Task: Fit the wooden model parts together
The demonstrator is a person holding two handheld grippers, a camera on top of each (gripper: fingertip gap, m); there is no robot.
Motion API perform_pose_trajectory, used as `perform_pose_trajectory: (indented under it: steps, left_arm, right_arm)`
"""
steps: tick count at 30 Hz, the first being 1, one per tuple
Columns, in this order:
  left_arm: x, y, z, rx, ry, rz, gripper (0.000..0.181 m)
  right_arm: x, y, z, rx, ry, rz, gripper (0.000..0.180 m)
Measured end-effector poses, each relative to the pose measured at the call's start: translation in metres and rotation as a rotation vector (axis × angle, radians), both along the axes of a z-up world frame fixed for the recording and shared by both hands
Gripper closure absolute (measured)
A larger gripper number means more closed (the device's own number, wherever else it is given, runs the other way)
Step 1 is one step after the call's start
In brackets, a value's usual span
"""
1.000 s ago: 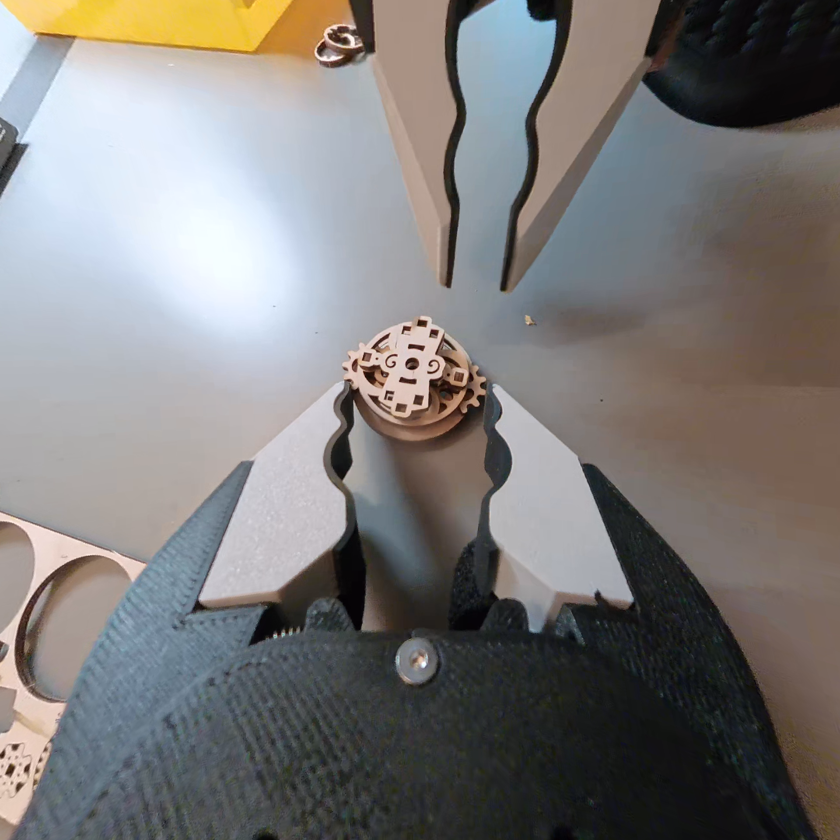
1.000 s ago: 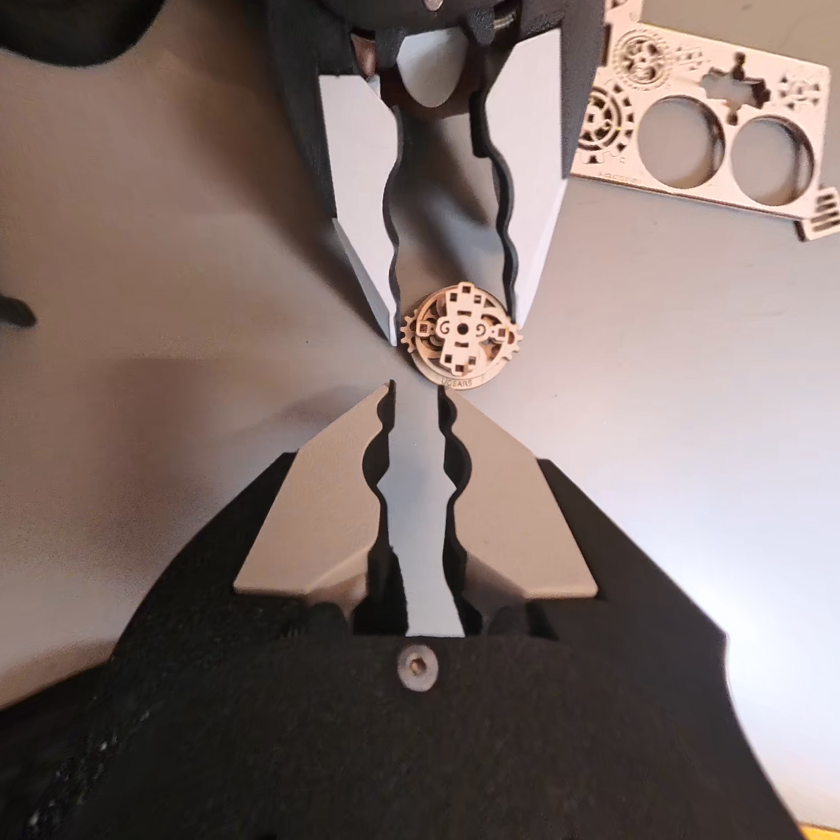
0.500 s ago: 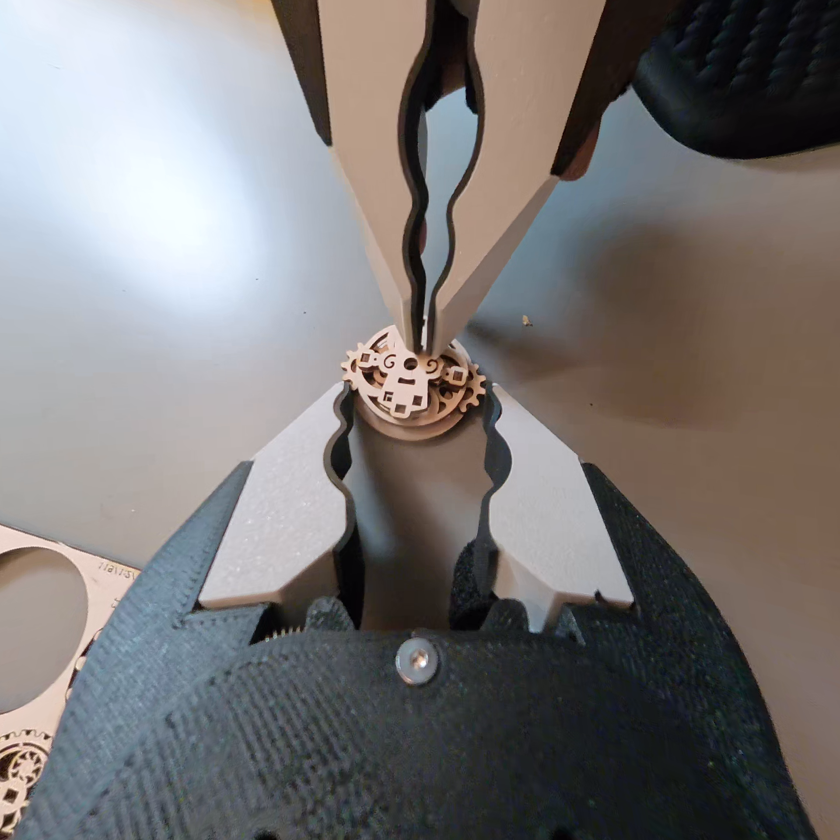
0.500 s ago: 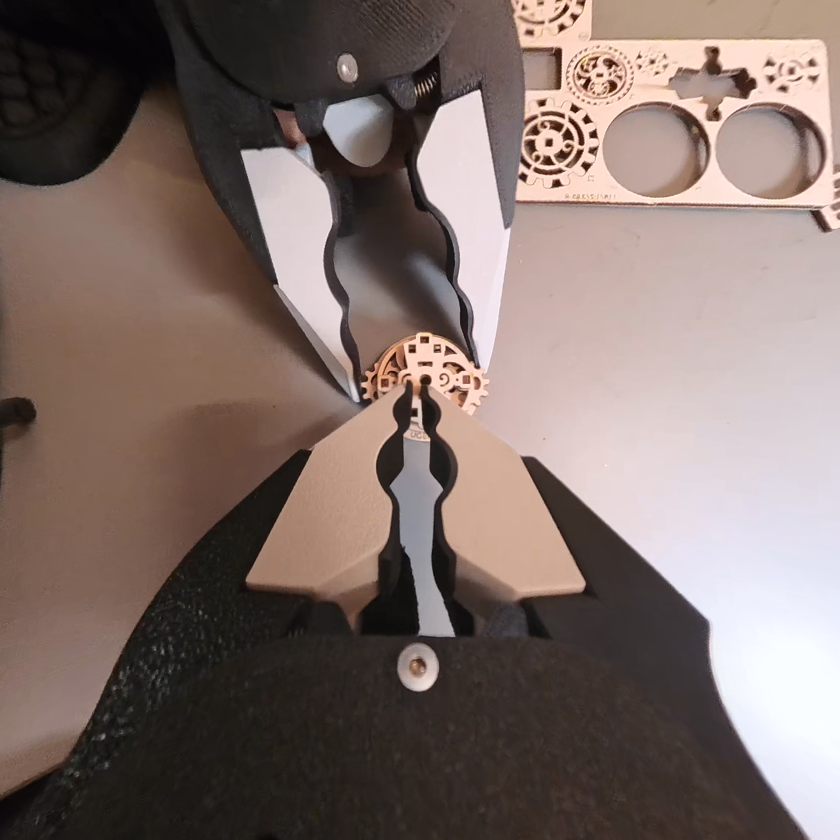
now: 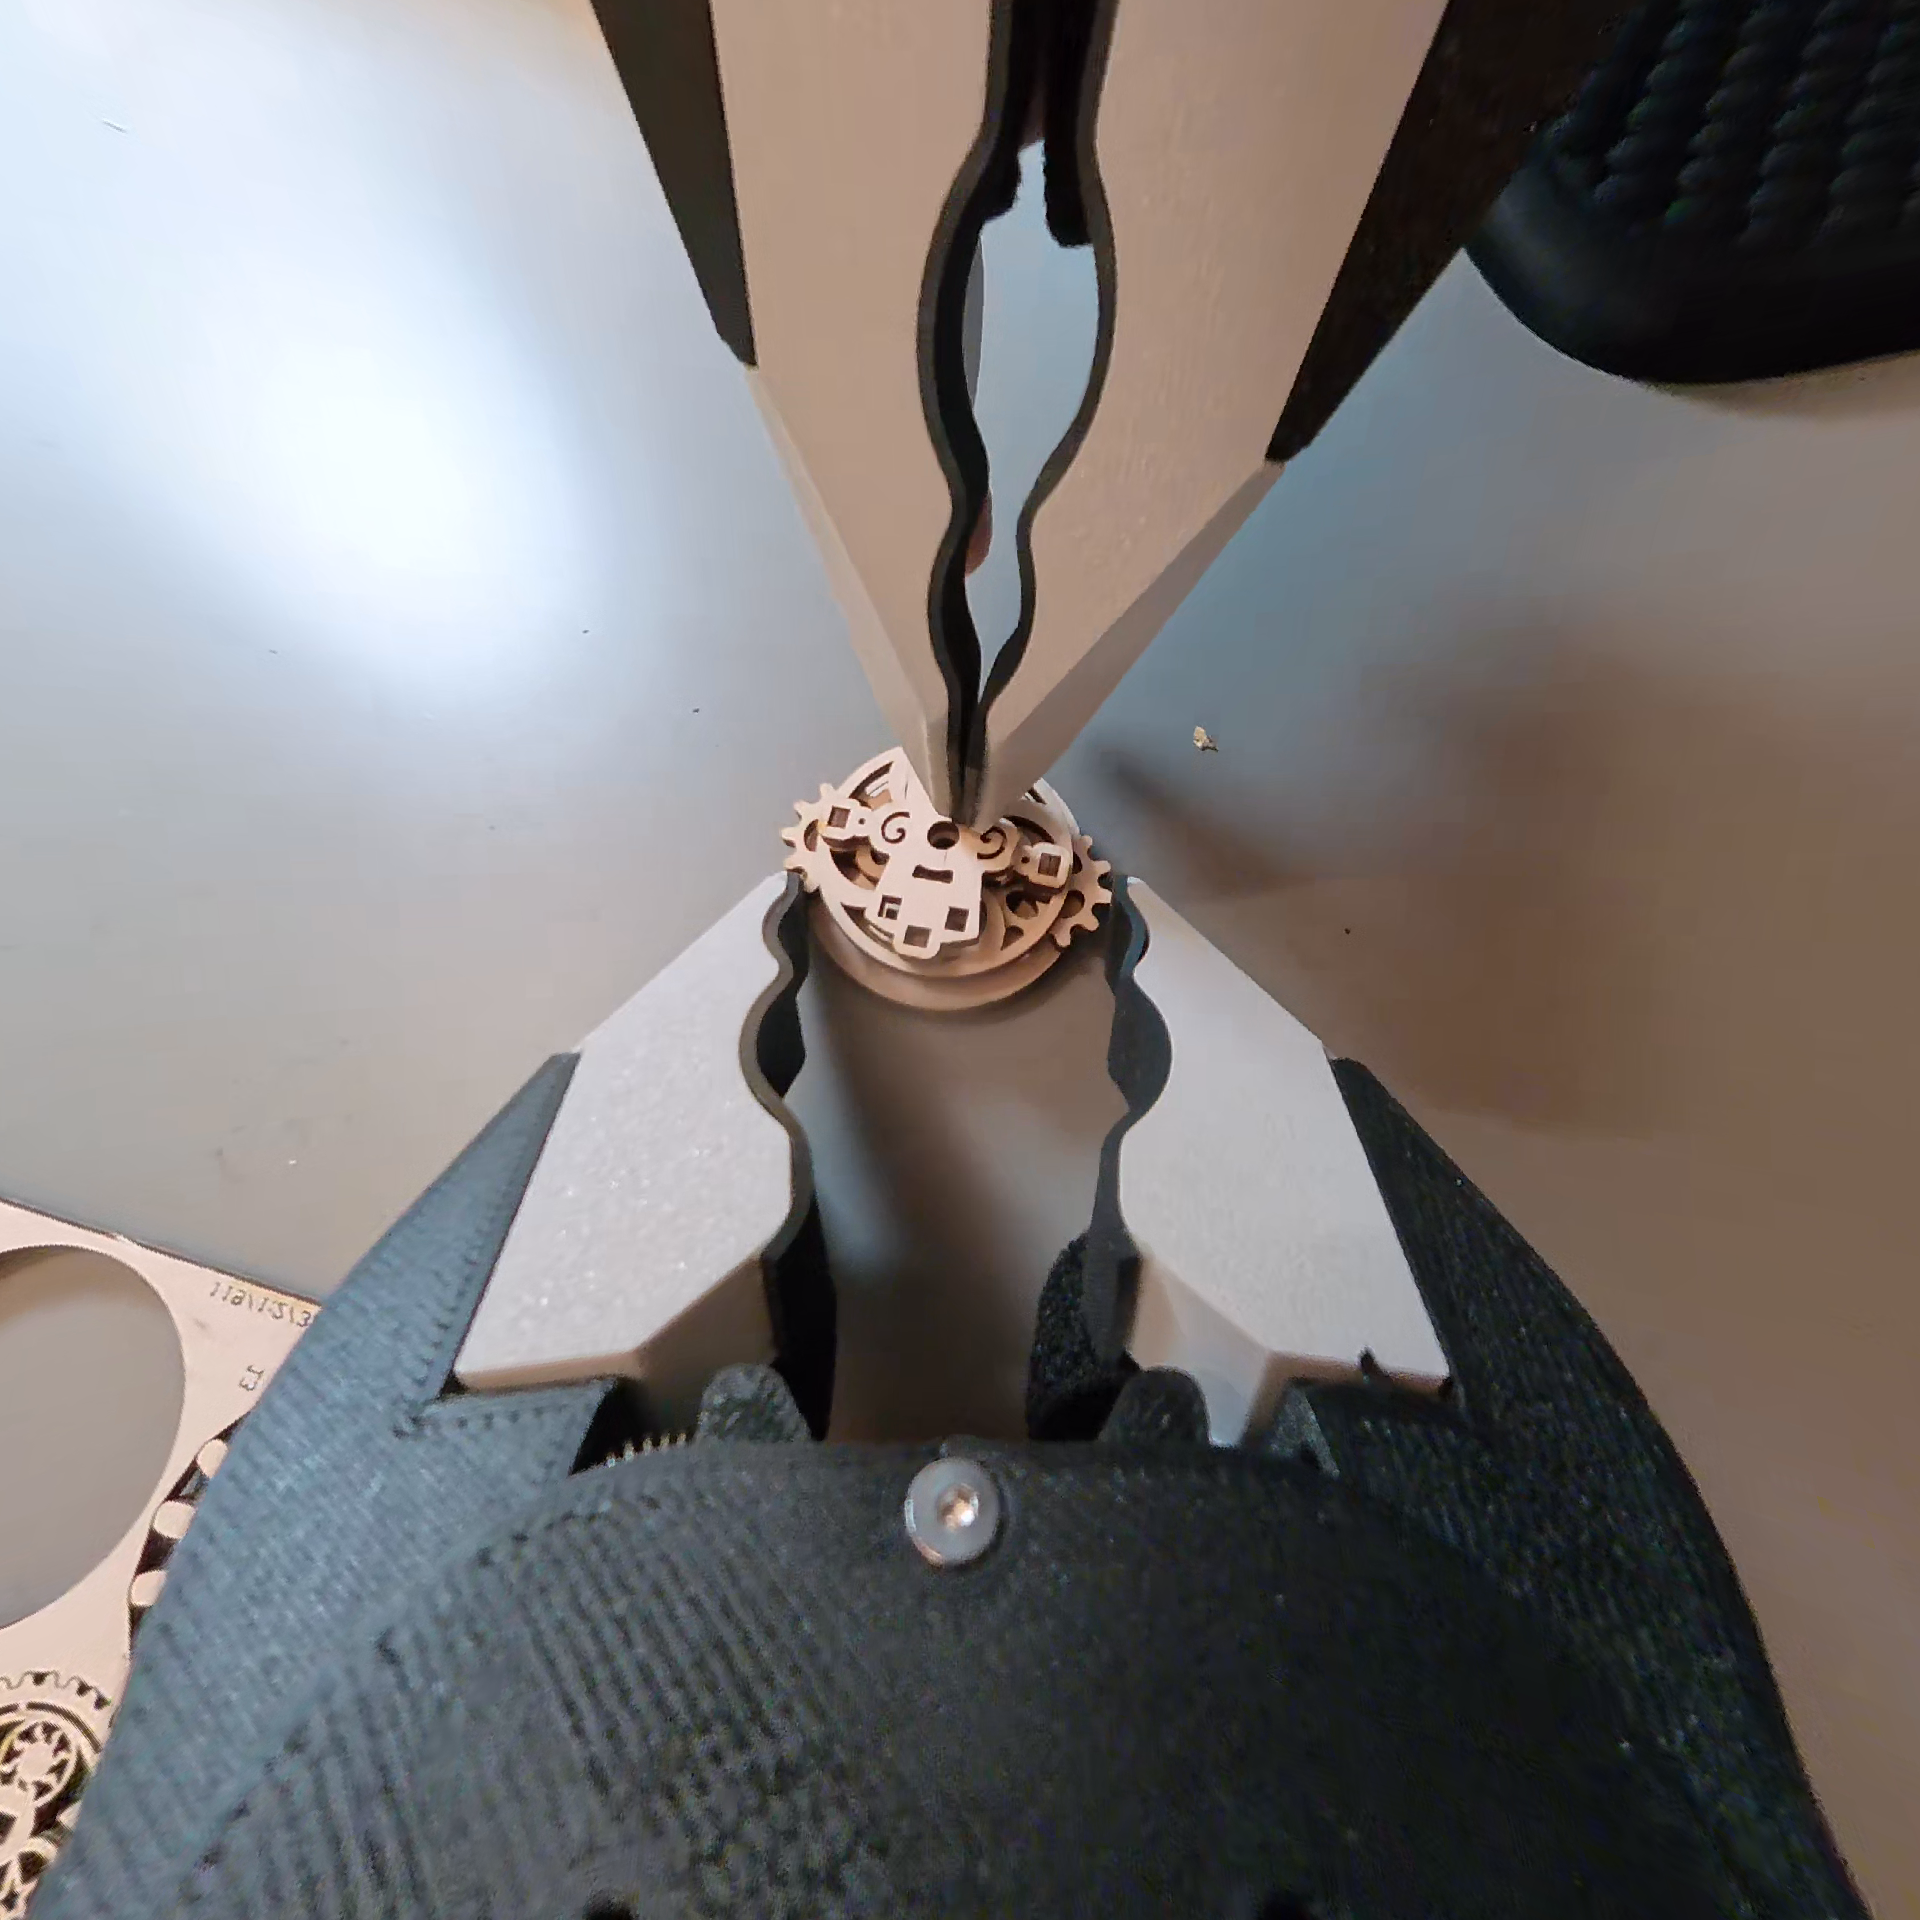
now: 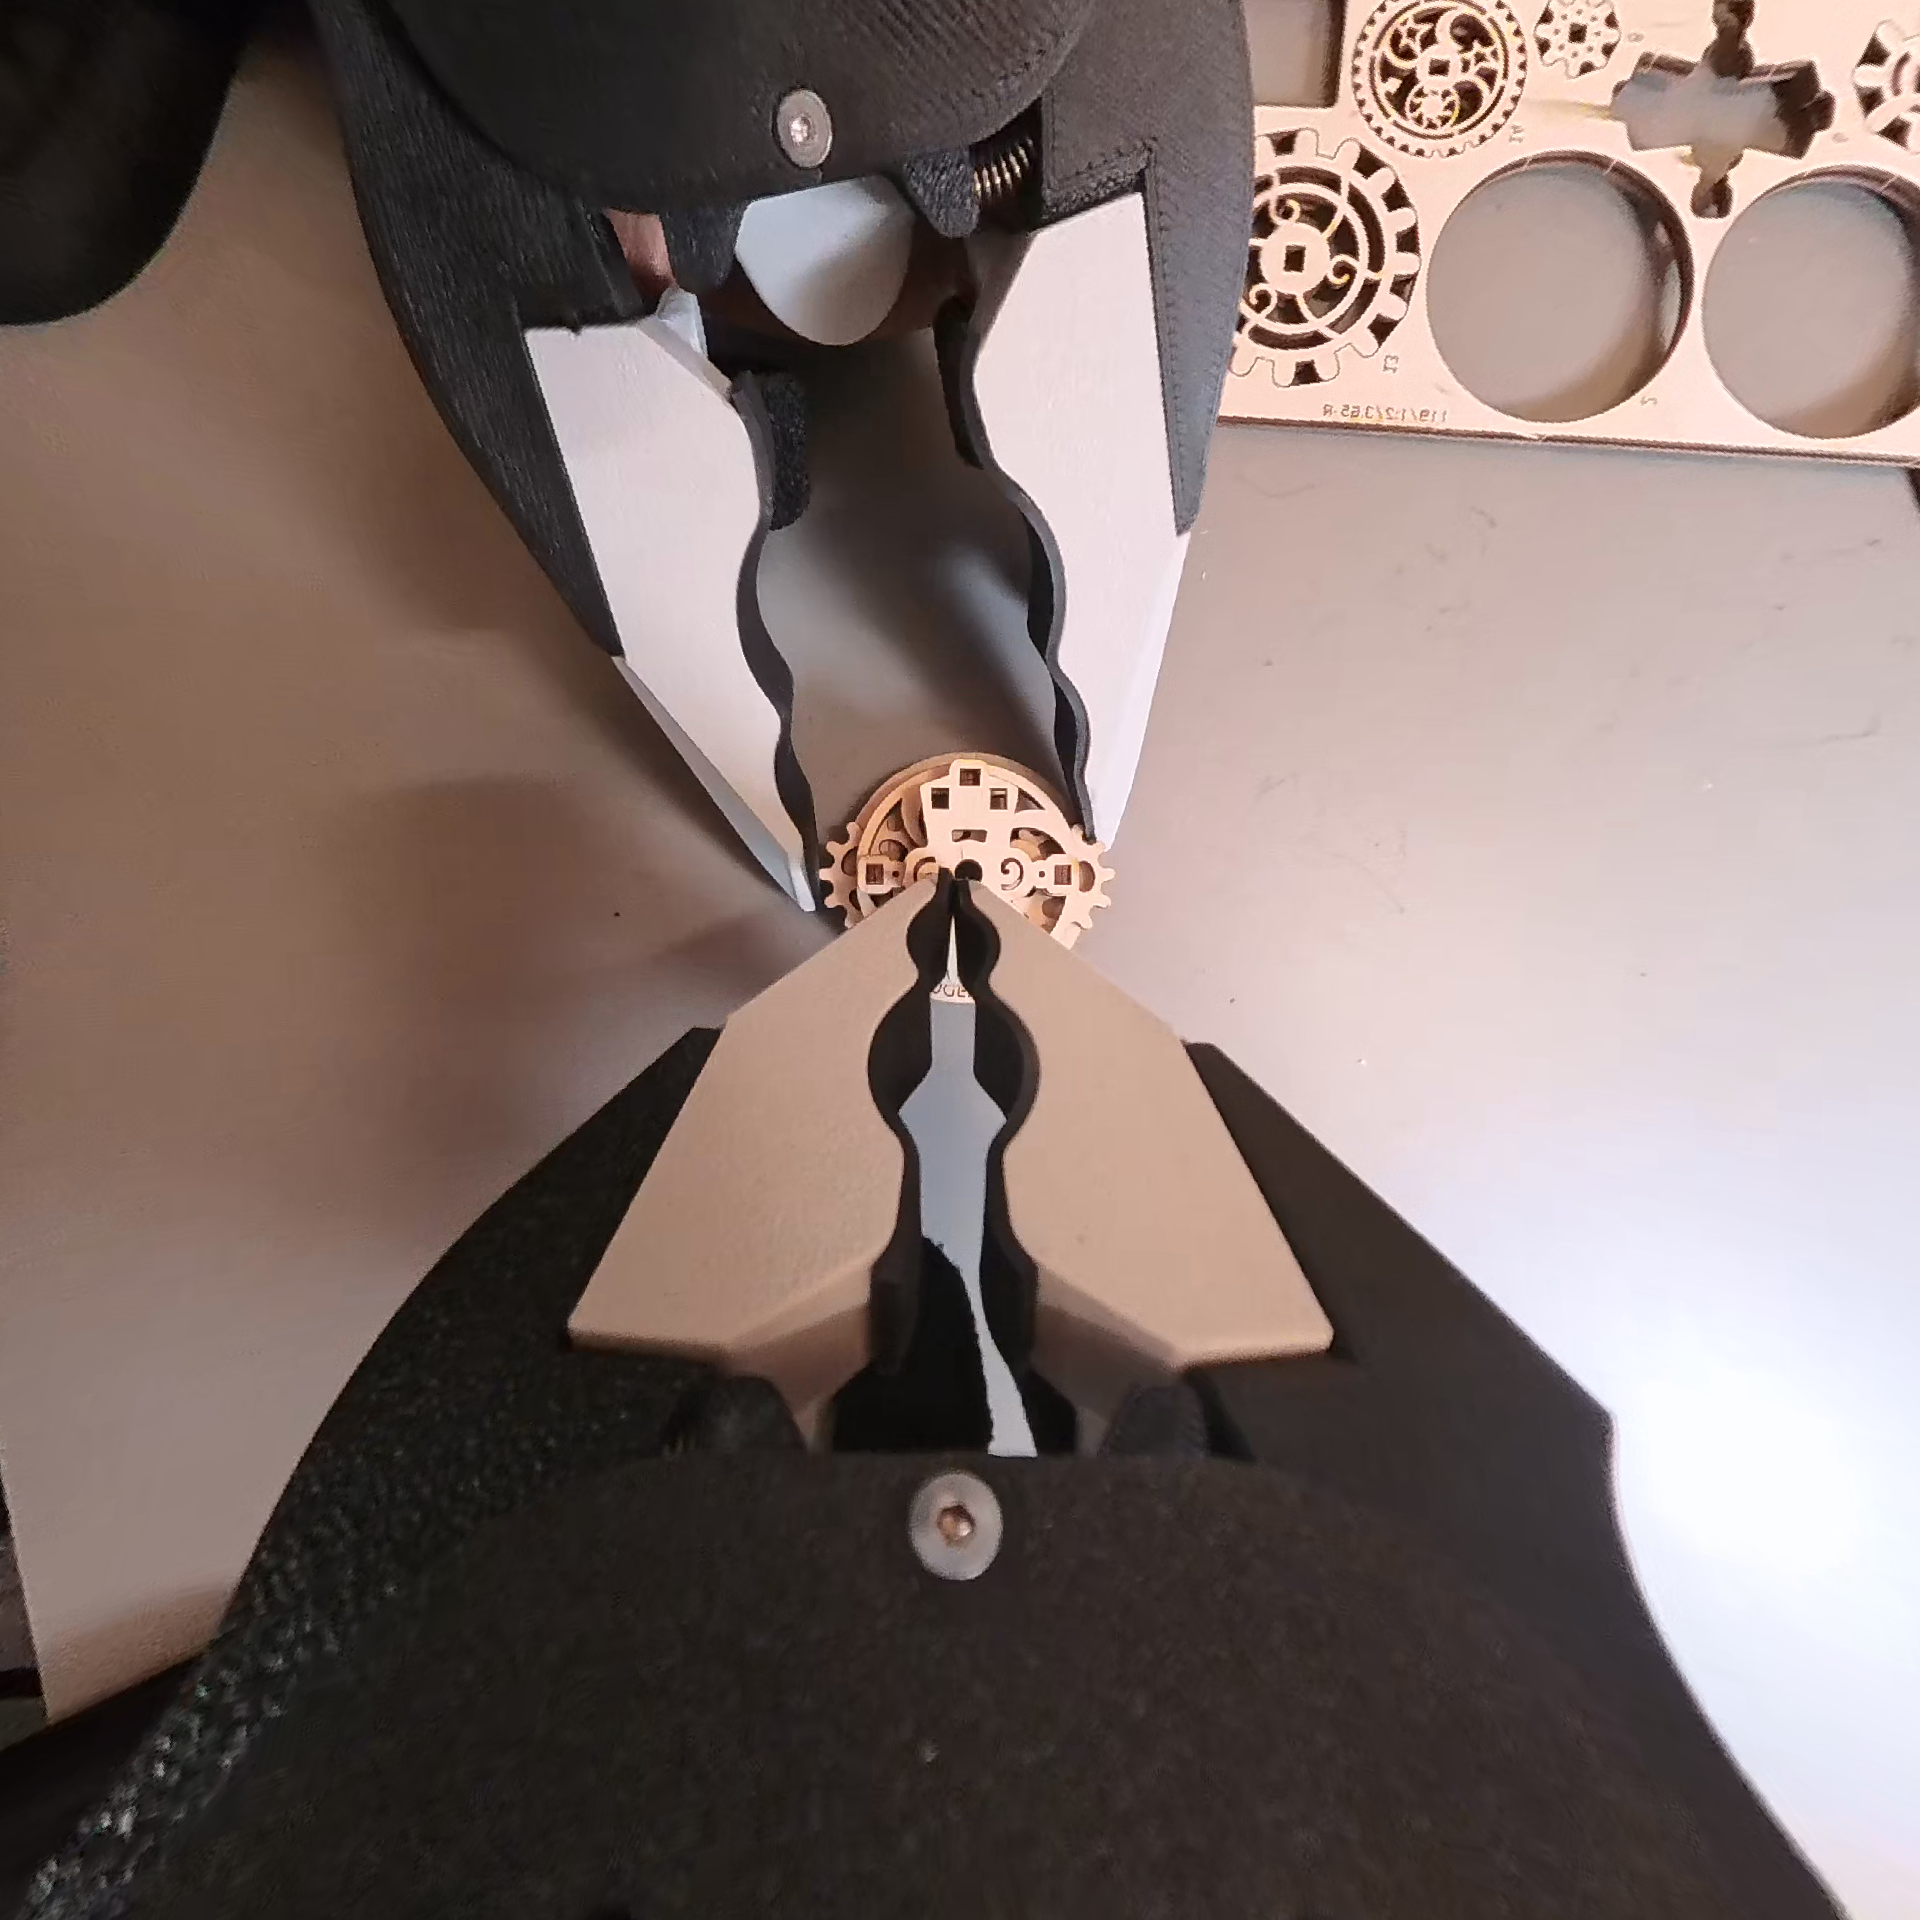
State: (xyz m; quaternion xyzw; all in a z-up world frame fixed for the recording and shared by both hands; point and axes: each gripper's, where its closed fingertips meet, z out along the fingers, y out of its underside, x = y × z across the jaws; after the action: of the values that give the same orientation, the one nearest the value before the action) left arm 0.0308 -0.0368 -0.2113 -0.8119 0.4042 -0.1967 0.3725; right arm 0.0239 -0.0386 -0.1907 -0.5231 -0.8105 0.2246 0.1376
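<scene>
Lying flat under both tools, a smooth grey table (image 5: 312, 520) with a soft glare patch on one side and a small crumb (image 5: 1203, 739) near the middle; nothing of the room beyond it in view

Sitting on that table, a small round wooden gear model (image 5: 940, 894), pale laser-cut ply, with a cross-shaped plate on top pierced by square holes and toothed wheels poking out at either side

Flanking the model, the left gripper (image 5: 951, 899), its grey wedge fingers with wavy black pads spread apart, tips just beside or touching the gear teeth; cannot tell whether it presses them

Coming from the opposite side, the right gripper (image 6: 956, 885), tips drawn together into a point and resting on the cross plate next to its centre hole, nothing visibly held between them

Resting near the table's far side in the right wrist view, a flat wooden parts sheet (image 6: 1558, 416) with two round cut-outs, a cross-shaped cut-out and ornate gears still in place; open table to both sides of the model
</scene>
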Motion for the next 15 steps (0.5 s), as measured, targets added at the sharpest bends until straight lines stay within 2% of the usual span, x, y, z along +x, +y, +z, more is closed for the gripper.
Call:
perform_pose_trajectory:
  steps: [10, 15]
  left_arm:
    - [0.0003, 0.0014, -0.0002, 0.004, 0.005, 0.021, 0.124]
    - [0.0003, 0.0016, -0.0002, 0.01, 0.009, 0.023, 0.124]
  right_arm:
    - [-0.0017, -0.0022, 0.0045, 0.082, 0.079, -0.041, 0.18]
    - [-0.001, -0.0019, 0.0014, 0.063, 0.026, -0.049, 0.18]
